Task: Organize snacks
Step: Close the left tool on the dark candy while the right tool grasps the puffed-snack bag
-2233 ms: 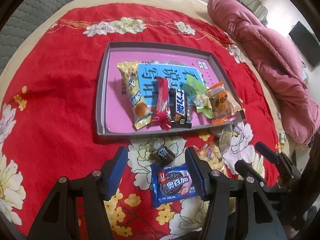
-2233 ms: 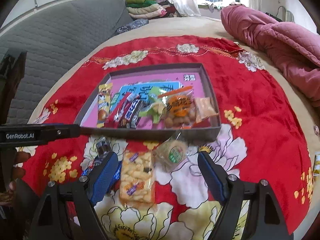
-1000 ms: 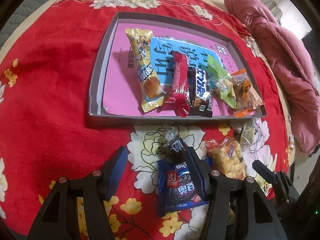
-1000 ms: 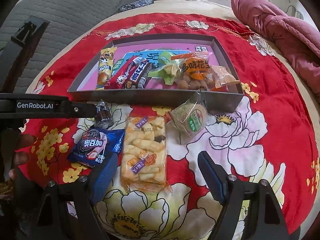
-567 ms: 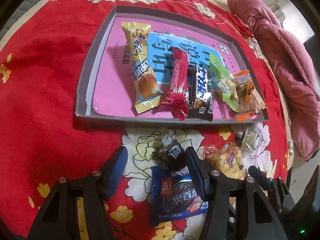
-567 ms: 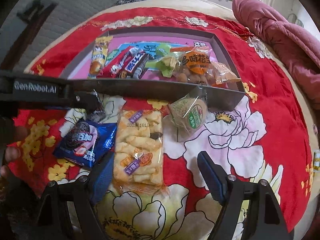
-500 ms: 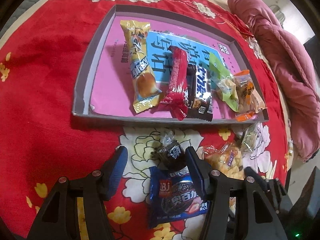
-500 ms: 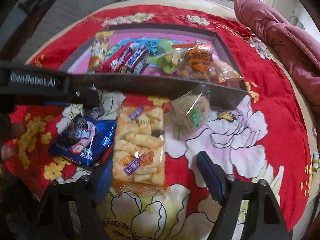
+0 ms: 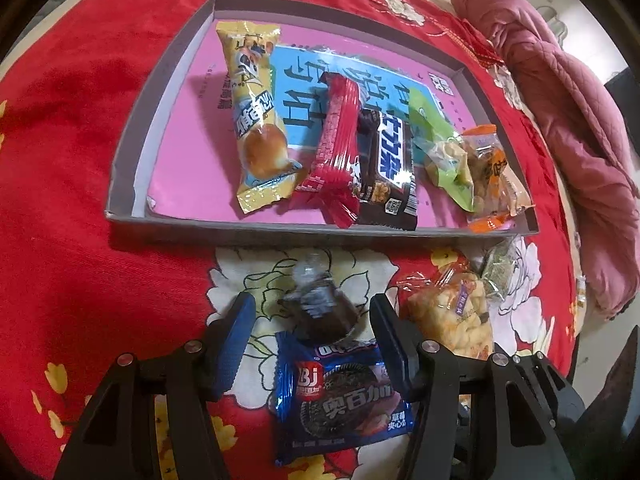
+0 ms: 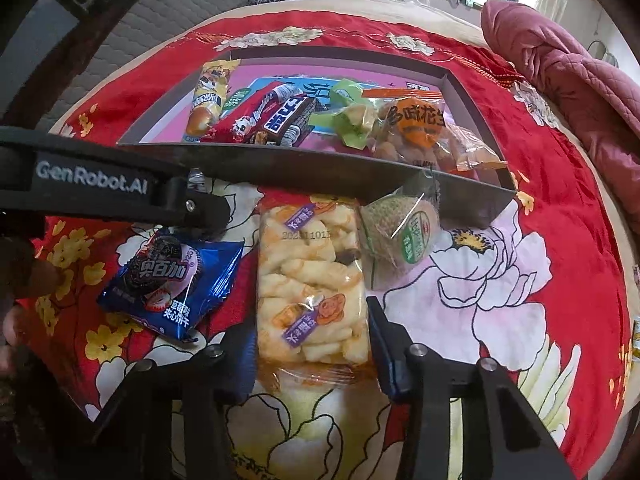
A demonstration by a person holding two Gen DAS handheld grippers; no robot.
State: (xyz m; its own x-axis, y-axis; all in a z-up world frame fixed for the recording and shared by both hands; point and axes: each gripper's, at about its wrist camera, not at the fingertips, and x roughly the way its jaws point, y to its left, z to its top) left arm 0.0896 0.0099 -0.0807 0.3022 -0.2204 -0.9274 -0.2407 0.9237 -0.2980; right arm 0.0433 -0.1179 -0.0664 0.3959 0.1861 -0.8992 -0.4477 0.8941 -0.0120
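A grey tray with a pink floor holds several snacks: a yellow bun pack, a red bar, a black bar, a green pack and an orange peanut pack. My left gripper is open around a small dark clear-wrapped sweet in front of the tray. A blue cookie pack lies just below it. My right gripper is open, its fingers on either side of a clear rice-cracker pack. A round green-labelled cake lies by the tray wall.
Everything lies on a red flowered cloth over a bed. A pink quilt is bunched at the right. The left gripper's arm crosses the right wrist view at the left. A grey padded headboard stands behind.
My left gripper moved forward so the dark sweet sits between its fingers. My right gripper moved down and forward over the rice-cracker pack, its fingers narrowing towards the pack.
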